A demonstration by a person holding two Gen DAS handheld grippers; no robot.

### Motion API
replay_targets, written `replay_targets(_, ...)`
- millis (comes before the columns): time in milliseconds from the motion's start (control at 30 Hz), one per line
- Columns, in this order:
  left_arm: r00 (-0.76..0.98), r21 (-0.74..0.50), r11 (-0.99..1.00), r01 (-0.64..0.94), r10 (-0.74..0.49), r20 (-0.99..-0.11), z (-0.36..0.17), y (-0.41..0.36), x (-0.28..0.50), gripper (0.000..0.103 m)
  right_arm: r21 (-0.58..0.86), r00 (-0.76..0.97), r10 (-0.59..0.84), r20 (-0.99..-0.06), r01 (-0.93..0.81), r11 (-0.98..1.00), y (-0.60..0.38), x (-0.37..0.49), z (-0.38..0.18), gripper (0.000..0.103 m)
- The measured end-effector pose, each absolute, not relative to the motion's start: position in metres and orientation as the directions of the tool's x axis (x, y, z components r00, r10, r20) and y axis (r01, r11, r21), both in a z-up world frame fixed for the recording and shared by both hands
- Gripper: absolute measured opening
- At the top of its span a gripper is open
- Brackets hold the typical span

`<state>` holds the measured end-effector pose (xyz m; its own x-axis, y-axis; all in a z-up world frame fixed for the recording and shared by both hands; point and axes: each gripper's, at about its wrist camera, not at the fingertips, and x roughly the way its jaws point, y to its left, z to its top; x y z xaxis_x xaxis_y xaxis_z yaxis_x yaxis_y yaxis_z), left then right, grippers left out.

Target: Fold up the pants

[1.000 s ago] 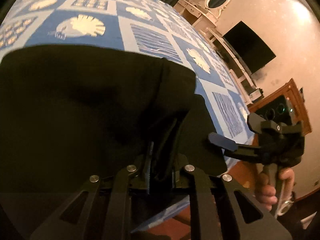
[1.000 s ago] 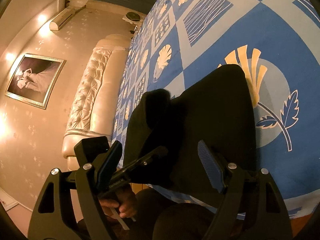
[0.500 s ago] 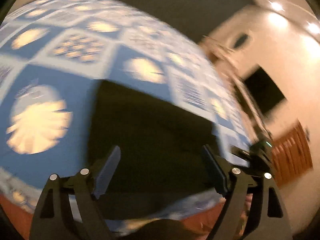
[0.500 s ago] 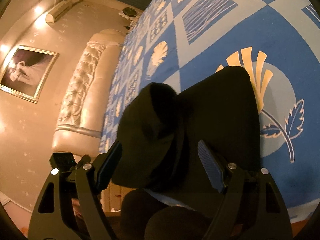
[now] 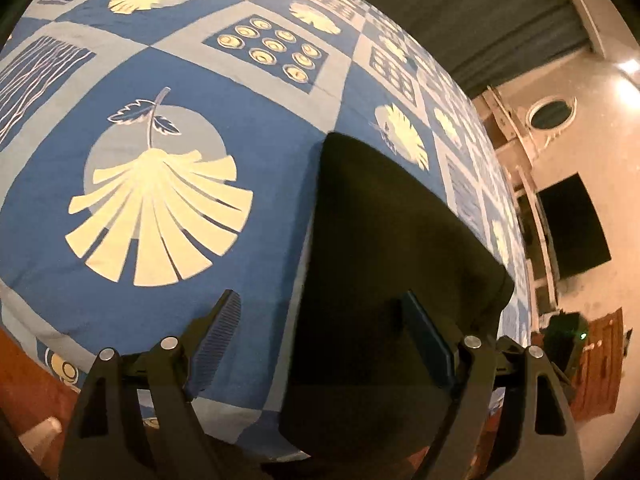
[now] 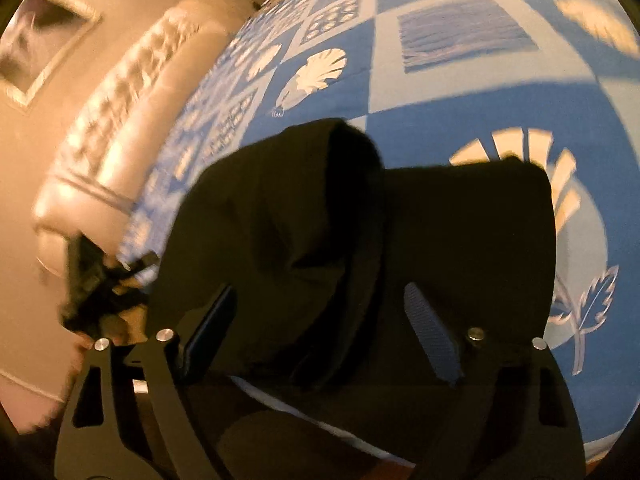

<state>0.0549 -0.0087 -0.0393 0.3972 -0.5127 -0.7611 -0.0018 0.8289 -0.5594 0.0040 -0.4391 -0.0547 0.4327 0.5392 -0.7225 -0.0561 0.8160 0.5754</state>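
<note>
Dark, soft-fabric pants [image 5: 384, 240] lying folded on the blue-and-cream patterned bedspread [image 5: 160, 92] of the bed, near its front edge, part of the cloth draping over that edge toward the wrist cameras. Placement near the edge judged deliberate: within reach of both tools while the bedspread bears the weight of the cloth.

Left tongs [image 5: 320, 344] spread wide, nothing between the fingers; pointed across the left border of the pants, one finger over bare bedspread, the other over the dark cloth. Right tongs [image 6: 320, 336] likewise released and empty, hovering above the garment. In the right wrist view, a raised, rounded hump of cloth [image 6: 304, 216] standing proud on the left part of the pants, not pressed flat; right part lying smooth.

Against one second earlier: left tongs then clenched on a bunched fold of the pants, now let go and swung left, more bedspread in view. Right tongs open then as now. Hump now broader and further forward in the right view. Left tool, then gripping the cloth in the right view, now only a blur at the left margin.

Fold judged just laid; smoothing of the hump likely outstanding.
</note>
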Motion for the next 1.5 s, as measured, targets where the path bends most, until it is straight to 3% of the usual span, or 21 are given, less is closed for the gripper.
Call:
replay_targets(67,0.393,-0.56,0.828,-0.004,-0.514,-0.763,-0.043,-0.012,0.058,0.081,0.496,0.44,0.479,-0.759,-0.085,0.864,-0.425,0.006,-0.05,0.08)
replay_targets(100,0.391,-0.563,0.826,-0.008,-0.516,-0.762,-0.044,-0.011,0.059,0.081,0.483,0.446,0.472,-0.761,-0.097,0.87,-0.421,0.006,-0.048,0.069)
replay_targets(133,0.387,-0.568,0.823,-0.015,-0.519,-0.762,-0.046,-0.01,0.06,0.081,0.477,0.443,0.477,-0.759,-0.12,0.871,-0.416,0.008,-0.047,0.052)
replay_targets(167,0.382,-0.574,0.819,-0.022,-0.523,-0.762,-0.047,-0.01,0.06,0.081,0.486,0.426,0.492,-0.76,-0.13,0.864,-0.412,0.011,-0.048,0.046)
replay_targets(233,0.378,-0.581,0.813,-0.036,-0.527,-0.761,-0.049,-0.009,0.062,0.081,0.503,0.397,0.5,-0.77,-0.106,0.858,-0.41,0.016,-0.053,0.022)
replay_targets(300,0.379,-0.583,0.811,-0.041,-0.527,-0.76,-0.049,-0.008,0.063,0.081,0.533,0.403,0.519,-0.754,-0.087,0.841,-0.413,0.017,-0.053,0.015)
replay_targets(533,0.39,-0.603,0.796,-0.046,-0.542,-0.745,-0.045,-0.004,0.064,0.081,0.604,0.507,0.564,-0.652,-0.103,0.79,-0.448,-0.01,-0.004,0.009)
replay_targets(767,0.352,-0.604,0.796,-0.032,-0.557,-0.753,-0.05,-0.015,0.064,0.081,0.57,0.507,0.479,-0.717,0.03,0.821,-0.505,-0.04,-0.02,0.009)
replay_targets(833,0.332,-0.588,0.808,-0.011,-0.552,-0.765,-0.053,-0.024,0.063,0.081,0.547,0.477,0.449,-0.755,0.082,0.833,-0.515,-0.04,-0.04,0.009)
replay_targets(1000,0.28,-0.529,0.848,0.027,-0.515,-0.81,-0.066,-0.038,0.062,0.081,0.642,0.474,0.516,-0.713,0.145,0.753,-0.531,-0.037,-0.071,0.015)
replay_targets(1067,0.283,-0.521,0.853,0.037,-0.509,-0.813,-0.065,-0.038,0.063,0.081,0.674,0.48,0.54,-0.692,0.162,0.721,-0.537,-0.038,-0.071,0.024)
replay_targets(1100,0.285,-0.523,0.852,0.034,-0.51,-0.812,-0.064,-0.037,0.063,0.081,0.691,0.497,0.543,-0.677,0.176,0.701,-0.543,-0.041,-0.069,0.037)
replay_targets(1133,0.291,-0.54,0.841,0.025,-0.523,-0.801,-0.063,-0.034,0.064,0.081,0.706,0.514,0.543,-0.663,0.19,0.682,-0.549,-0.044,-0.069,0.067)
replay_targets(1167,0.304,-0.563,0.826,0.019,-0.541,-0.784,-0.06,-0.031,0.064,0.081,0.713,0.524,0.54,-0.659,0.205,0.671,-0.553,-0.046,-0.068,0.08)
replay_targets(1200,0.336,-0.607,0.794,0.02,-0.577,-0.744,-0.054,-0.026,0.065,0.081,0.724,0.537,0.54,-0.648,0.216,0.655,-0.558,-0.048,-0.069,0.084)
replay_targets(1333,0.389,-0.641,0.764,0.067,-0.612,-0.689,-0.043,-0.019,0.08,0.081,0.825,0.581,0.609,-0.54,0.222,0.52,-0.575,-0.044,-0.087,0.084)
replay_targets(1500,0.31,-0.755,0.654,0.052,-0.729,-0.61,-0.062,-0.027,0.114,0.081,0.88,0.583,0.669,-0.461,0.202,0.43,-0.574,-0.023,-0.107,0.084)
